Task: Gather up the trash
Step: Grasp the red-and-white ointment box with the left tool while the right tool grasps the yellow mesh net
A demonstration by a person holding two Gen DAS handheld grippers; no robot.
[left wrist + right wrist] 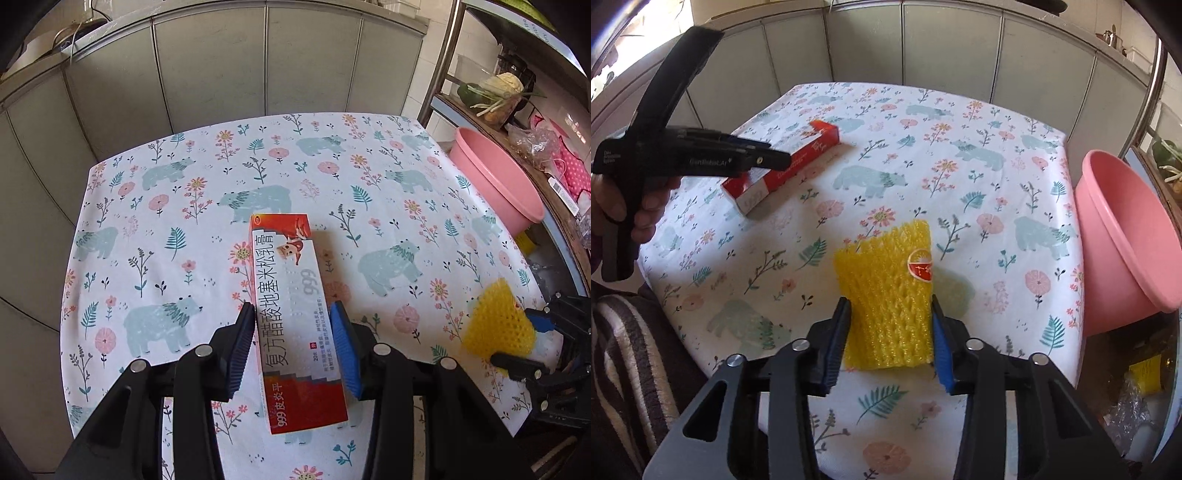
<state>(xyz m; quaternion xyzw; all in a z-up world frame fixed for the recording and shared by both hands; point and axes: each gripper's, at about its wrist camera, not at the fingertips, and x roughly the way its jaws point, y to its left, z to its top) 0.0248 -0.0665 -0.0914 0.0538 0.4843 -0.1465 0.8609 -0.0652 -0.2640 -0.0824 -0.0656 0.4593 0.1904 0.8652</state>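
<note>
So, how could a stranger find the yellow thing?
Find the table with the bear-and-flower cloth. Near its front edge, left of the pink basin, the yellow foam net sits between the right gripper fingers. Only it is yellow mesh with a round red sticker.

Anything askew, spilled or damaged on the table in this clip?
Nothing stands out. The ointment box sits intact between the left tool's pads, the yellow foam net between the right tool's. The pink basin leans tilted beside the table, with no spill visible.
</note>
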